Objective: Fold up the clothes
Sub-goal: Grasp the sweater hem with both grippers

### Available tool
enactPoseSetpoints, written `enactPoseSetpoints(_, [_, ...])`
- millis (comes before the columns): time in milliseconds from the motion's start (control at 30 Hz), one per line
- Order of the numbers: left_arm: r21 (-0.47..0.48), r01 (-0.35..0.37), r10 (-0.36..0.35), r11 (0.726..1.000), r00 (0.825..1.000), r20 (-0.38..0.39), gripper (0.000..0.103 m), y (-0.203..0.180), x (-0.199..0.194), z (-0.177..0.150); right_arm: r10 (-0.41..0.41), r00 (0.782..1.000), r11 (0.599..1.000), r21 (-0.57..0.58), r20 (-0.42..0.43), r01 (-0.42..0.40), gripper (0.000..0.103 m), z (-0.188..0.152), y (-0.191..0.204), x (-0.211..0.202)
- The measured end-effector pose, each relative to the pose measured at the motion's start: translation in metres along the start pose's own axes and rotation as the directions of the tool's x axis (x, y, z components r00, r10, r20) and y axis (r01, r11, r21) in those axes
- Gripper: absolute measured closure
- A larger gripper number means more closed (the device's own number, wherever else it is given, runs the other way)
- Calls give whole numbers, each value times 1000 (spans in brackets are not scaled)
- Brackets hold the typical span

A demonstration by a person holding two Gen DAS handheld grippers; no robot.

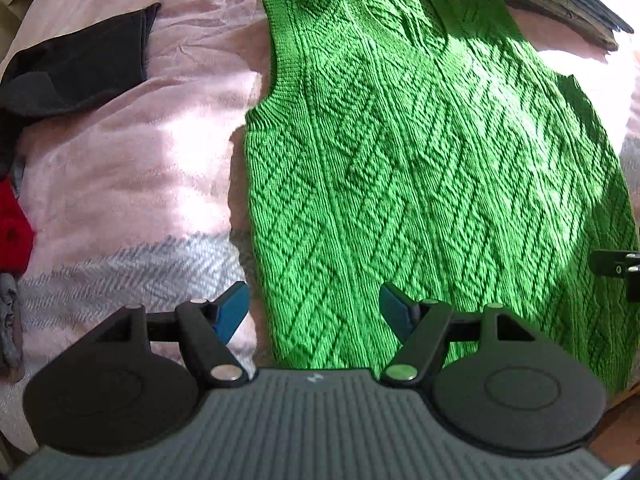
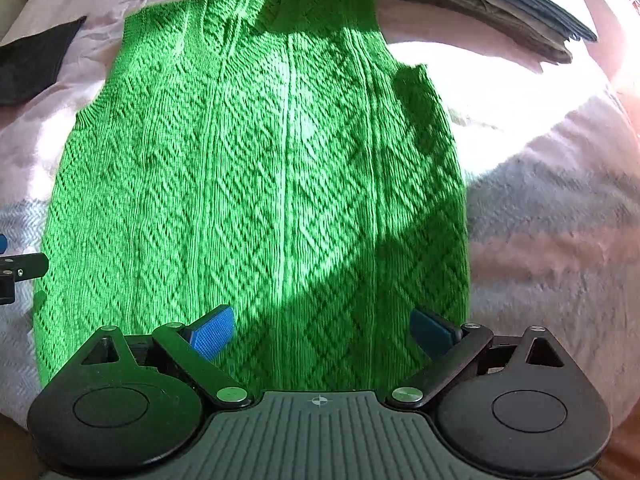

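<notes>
Far left on the bed, a red garment [image 1: 14,228] at the edge, a dark grey cloth [image 1: 80,68] above it, both well apart from the vest. Pink blanket [image 1: 132,168] covers the bed, grey herringbone band near the bottom. My left tool [image 1: 312,312] points down over the vest's lower left corner, jaws wide apart, nothing between the blue pads, left pad over blanket, right pad over knit. Green knitted vest [image 2: 256,168] lies flat and spread on the blanket, neckline away from me, hem toward me, sun patch and shadow across it. My right tool [image 2: 322,332] points down over the hem's right part, jaws wide apart, empty, both pads over the knit, not gripping it. Each tool's edge shows in the other's view, at opposite sides of the vest. Top right, a stack of folded dark clothes [image 2: 492,4] sits on the blanket, just beside the vest's shoulder.
</notes>
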State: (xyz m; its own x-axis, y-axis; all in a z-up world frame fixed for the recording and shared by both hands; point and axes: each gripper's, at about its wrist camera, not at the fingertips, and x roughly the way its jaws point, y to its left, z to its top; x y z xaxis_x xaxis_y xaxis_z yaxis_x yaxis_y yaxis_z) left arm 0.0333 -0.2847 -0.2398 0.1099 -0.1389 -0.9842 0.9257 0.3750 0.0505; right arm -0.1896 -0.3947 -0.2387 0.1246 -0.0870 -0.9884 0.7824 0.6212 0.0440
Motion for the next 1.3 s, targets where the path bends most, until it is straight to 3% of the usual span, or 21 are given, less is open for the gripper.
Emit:
enactPoseSetpoints(133, [-41, 38, -36, 998, 997, 69, 48, 20, 24, 48, 49, 986, 997, -72, 158, -38, 6, 54, -12, 18])
enactPoseSetpoints(267, [-9, 61, -58, 998, 982, 177, 54, 36, 43, 102, 121, 947, 984, -159, 297, -76, 7, 115, -29, 31])
enactPoseSetpoints(367, [50, 90, -99, 995, 964, 245, 56, 44, 55, 141, 177, 913, 954, -292, 368, -68, 7, 157, -30, 40])
enactPoseSetpoints(400, [80, 103, -121, 991, 959, 257, 56, 45, 58, 155, 189, 906, 937, -347, 378, -51, 11, 171, -27, 44])
enactPoseSetpoints(433, [115, 114, -141, 987, 954, 266, 56, 46, 62, 168, 196, 903, 918, -395, 382, -32, 25, 185, -24, 49])
enactPoseSetpoints(467, [156, 123, -162, 980, 948, 274, 56, 45, 66, 181, 195, 906, 901, -435, 375, -14, 30, 198, -21, 55])
enactPoseSetpoints(567, [301, 115, -203, 947, 938, 282, 56, 39, 76, 215, 187, 914, 842, -537, 360, 40, 30, 231, -12, 71])
enactPoseSetpoints(667, [435, 101, -233, 895, 936, 262, 55, 33, 88, 242, 163, 935, 764, -640, 314, 82, 31, 261, -2, 89])
enactPoseSetpoints(733, [506, 125, -263, 853, 941, 211, 54, 31, 100, 256, 153, 956, 716, -695, 251, 67, 31, 277, 2, 103])
enactPoseSetpoints(833, [556, 154, -277, 817, 950, 143, 54, 32, 120, 267, 120, 982, 675, -737, 145, 27, 32, 294, 6, 125])
enactPoseSetpoints(967, [545, 220, -312, 809, 947, 79, 60, 38, 137, 267, 114, 993, 683, -728, 38, -51, 58, 306, 4, 148])
enactPoseSetpoints(1000, [537, 235, -325, 810, 943, 78, 76, 39, 137, 264, 125, 992, 689, -721, 29, -66, 59, 305, 3, 149])
enactPoseSetpoints(1033, [529, 249, -338, 811, 938, 77, 91, 41, 137, 262, 136, 991, 695, -714, 20, -81, 70, 305, 1, 150])
enactPoseSetpoints(1067, [521, 263, -351, 812, 933, 76, 93, 42, 138, 260, 144, 989, 702, -707, 20, -88, 92, 304, 0, 149])
enactPoseSetpoints(1200, [535, 231, -371, 812, 913, 168, 96, 45, 109, 236, 169, 979, 719, -693, 115, -43, 97, 282, -8, 124])
enactPoseSetpoints(1300, [543, 216, -404, 811, 879, 253, 96, 47, 71, 205, 189, 953, 750, -662, 238, 16, 97, 246, -17, 82])
